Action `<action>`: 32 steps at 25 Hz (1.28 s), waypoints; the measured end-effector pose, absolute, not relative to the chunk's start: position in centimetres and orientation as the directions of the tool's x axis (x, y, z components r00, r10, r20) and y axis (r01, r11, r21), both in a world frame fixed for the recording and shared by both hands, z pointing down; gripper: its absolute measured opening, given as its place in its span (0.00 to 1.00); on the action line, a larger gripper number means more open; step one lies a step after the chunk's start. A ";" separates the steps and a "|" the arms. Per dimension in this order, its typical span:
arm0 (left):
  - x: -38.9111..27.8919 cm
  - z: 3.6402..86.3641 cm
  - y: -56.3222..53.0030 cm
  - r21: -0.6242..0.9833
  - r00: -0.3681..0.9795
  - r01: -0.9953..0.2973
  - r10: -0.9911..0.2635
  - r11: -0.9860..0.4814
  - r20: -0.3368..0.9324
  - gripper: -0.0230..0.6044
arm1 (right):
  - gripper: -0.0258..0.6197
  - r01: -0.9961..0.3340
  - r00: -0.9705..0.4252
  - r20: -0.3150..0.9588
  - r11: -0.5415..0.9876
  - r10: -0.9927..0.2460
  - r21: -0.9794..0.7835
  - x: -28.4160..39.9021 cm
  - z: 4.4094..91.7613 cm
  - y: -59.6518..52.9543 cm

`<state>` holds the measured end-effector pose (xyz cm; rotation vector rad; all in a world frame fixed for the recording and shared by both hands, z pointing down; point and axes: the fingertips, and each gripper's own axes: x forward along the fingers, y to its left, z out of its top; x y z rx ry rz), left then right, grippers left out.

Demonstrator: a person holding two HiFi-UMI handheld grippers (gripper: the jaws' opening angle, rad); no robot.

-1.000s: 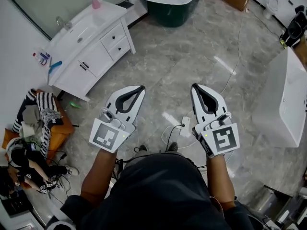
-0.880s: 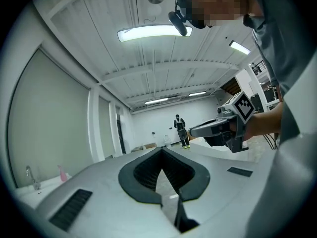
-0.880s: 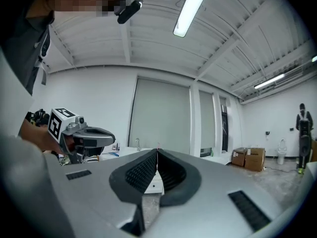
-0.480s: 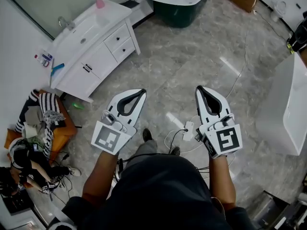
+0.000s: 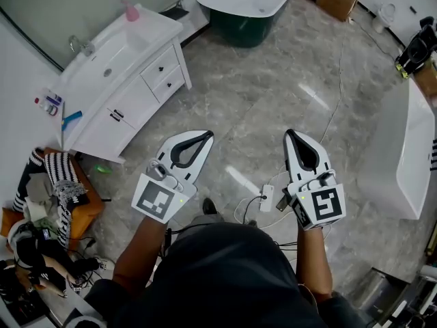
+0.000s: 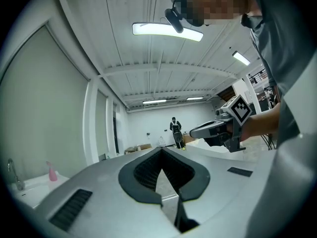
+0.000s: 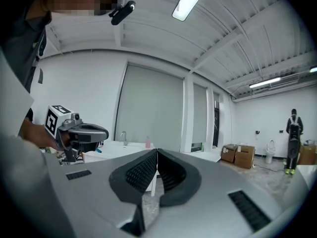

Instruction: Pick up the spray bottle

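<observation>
Standing at the worktop's (image 5: 156, 23) far back corner on the white vanity, the pink spray bottle (image 5: 130, 10) is untouched; well apart, white left gripper (image 5: 207, 134) and right gripper (image 5: 292, 133) are clenched, empty.

Low and side by side, left gripper (image 5: 208, 134) and right gripper (image 5: 289, 132), apart above the floor (image 5: 259, 94). On the floor between them, a power strip (image 5: 266, 198). Ahead to the left, a desk (image 5: 140, 91), with a bottle (image 5: 130, 10) on its far corner. Beyond the desk, a bathtub (image 5: 246, 2). At far right, another tub (image 5: 410, 149).
</observation>
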<state>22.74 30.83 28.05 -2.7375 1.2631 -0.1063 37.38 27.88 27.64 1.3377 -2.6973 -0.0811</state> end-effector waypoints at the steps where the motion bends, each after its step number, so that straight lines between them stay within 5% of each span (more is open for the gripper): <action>1: 22.0 28.2 30.3 -0.139 0.650 -0.751 -0.760 -0.645 0.011 0.04 | 0.05 -0.792 -0.594 0.094 0.601 -0.799 0.111 36.8 27.6 27.4; 11: 19.2 28.7 26.3 -0.101 0.650 -0.757 -0.759 -0.646 -0.018 0.04 | 0.05 -0.787 -0.586 0.137 0.601 -0.798 0.136 34.1 27.7 23.8; 32: 26.7 28.7 8.8 -0.164 0.585 -0.792 -0.808 -0.588 0.068 0.04 | 0.05 -0.726 -0.679 0.099 0.685 -0.728 0.054 40.2 28.6 4.0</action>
